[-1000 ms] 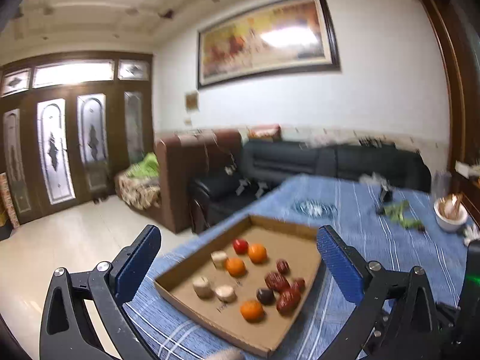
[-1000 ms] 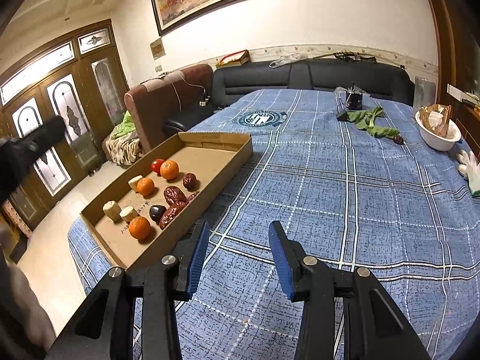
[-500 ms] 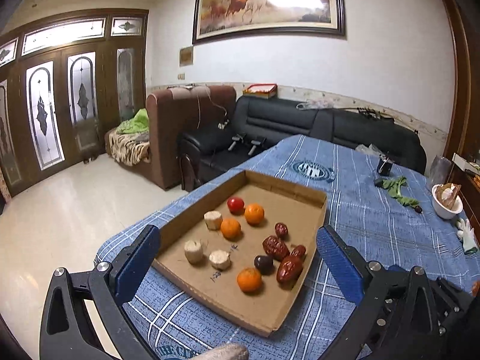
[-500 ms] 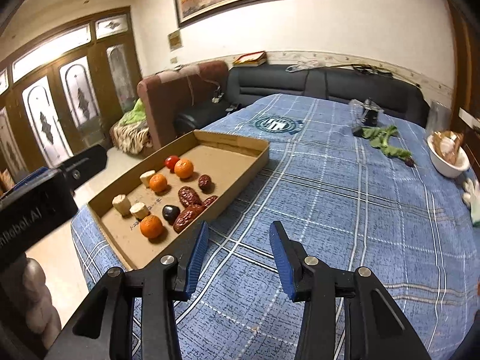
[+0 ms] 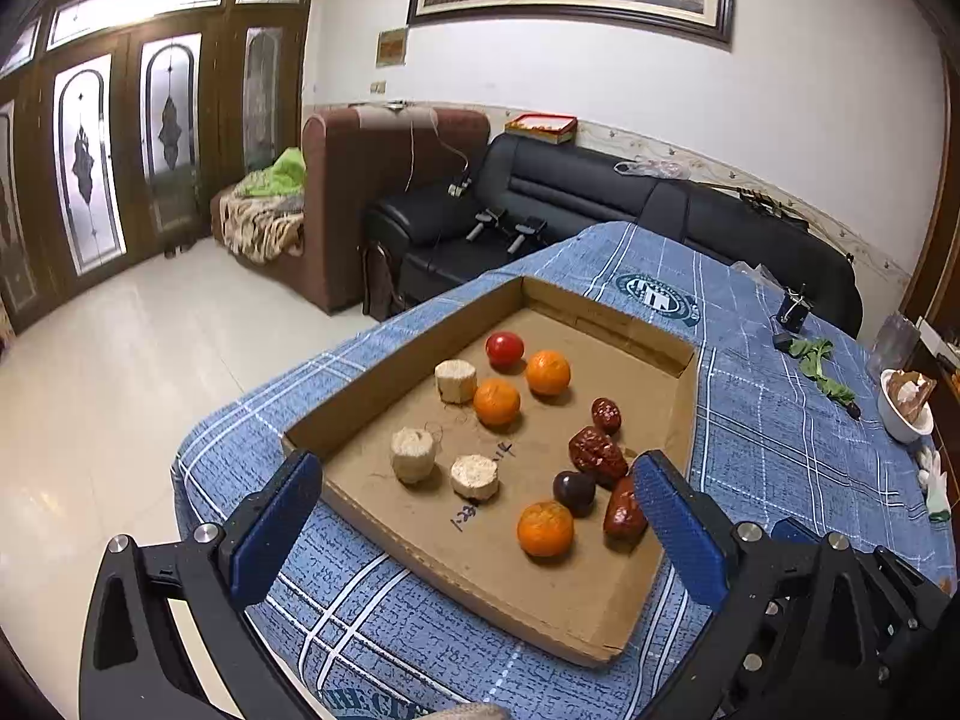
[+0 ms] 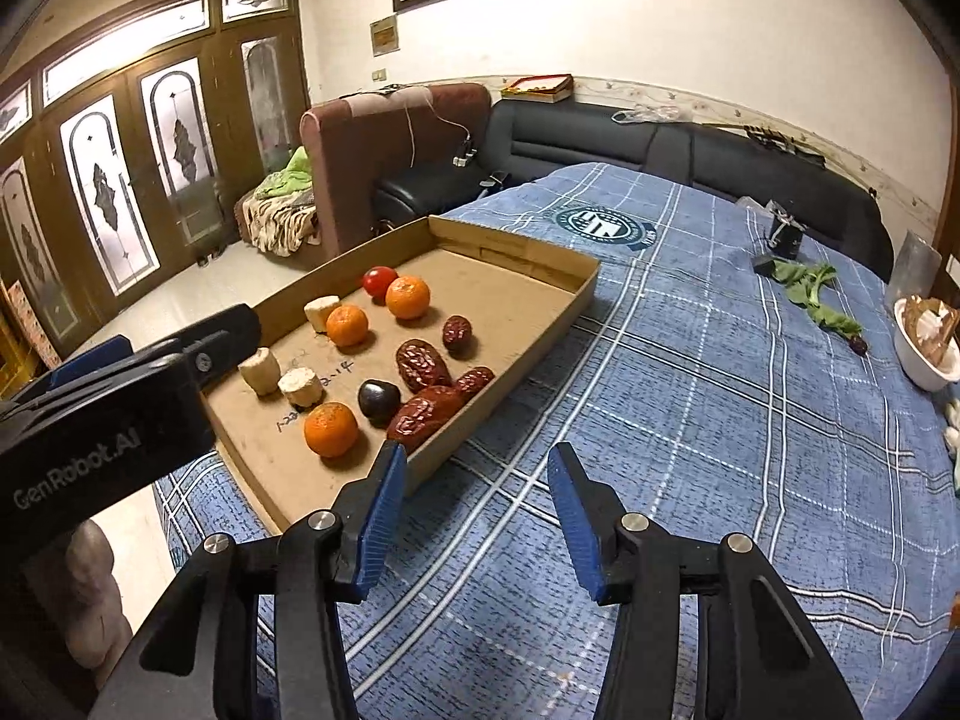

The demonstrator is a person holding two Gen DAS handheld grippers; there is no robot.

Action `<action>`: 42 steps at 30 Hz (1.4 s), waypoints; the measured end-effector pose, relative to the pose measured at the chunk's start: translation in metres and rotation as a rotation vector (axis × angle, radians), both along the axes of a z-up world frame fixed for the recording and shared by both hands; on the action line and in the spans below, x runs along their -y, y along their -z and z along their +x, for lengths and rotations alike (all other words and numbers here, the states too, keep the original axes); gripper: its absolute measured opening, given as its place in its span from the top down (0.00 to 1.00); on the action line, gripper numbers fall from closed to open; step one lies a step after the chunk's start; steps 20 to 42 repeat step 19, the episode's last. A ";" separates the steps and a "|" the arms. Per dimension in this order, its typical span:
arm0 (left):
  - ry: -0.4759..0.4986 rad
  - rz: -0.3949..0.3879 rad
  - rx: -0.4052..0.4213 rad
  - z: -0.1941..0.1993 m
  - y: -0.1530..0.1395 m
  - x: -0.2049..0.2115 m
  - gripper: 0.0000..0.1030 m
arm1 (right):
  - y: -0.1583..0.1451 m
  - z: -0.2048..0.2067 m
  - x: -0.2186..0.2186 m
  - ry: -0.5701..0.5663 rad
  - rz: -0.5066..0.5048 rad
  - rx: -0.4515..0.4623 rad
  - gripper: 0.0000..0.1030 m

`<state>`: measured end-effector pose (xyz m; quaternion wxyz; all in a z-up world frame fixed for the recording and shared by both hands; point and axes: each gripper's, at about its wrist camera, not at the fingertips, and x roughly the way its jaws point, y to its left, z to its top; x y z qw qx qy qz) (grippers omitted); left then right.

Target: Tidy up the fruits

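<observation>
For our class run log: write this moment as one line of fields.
stage: approach | left gripper: open, empty, over cardboard tray | right gripper: jaws opening, empty, over blue cloth | fruit: all in tray

I see the shallow brown cardboard tray on the blue plaid-clothed table, with three round orange tangerines inside, left of the wrinkled red dates.

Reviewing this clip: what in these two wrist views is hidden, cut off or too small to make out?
- Handwriting on the cardboard tray floor: too small to read in either view.
- Near left corner of the tray: in the right wrist view, hidden behind the left gripper.
- White bowl: cut by the right edge; contents unclear.
- Lowest red date: in the left wrist view, partly hidden behind that gripper's blue pad.
- Person's hand: only a dim part shows.
</observation>
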<state>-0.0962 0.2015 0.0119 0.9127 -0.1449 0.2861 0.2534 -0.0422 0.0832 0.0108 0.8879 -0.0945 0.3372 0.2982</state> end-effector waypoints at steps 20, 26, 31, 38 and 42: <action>-0.003 -0.053 -0.036 0.004 0.010 -0.016 0.00 | 0.000 -0.004 -0.016 -0.031 -0.012 0.016 0.48; -0.003 -0.053 -0.036 0.004 0.010 -0.016 0.00 | 0.000 -0.004 -0.016 -0.031 -0.012 0.016 0.48; -0.003 -0.053 -0.036 0.004 0.010 -0.016 0.00 | 0.000 -0.004 -0.016 -0.031 -0.012 0.016 0.48; -0.003 -0.053 -0.036 0.004 0.010 -0.016 0.00 | 0.000 -0.004 -0.016 -0.031 -0.012 0.016 0.48; -0.003 -0.053 -0.036 0.004 0.010 -0.016 0.00 | 0.000 -0.004 -0.016 -0.031 -0.012 0.016 0.48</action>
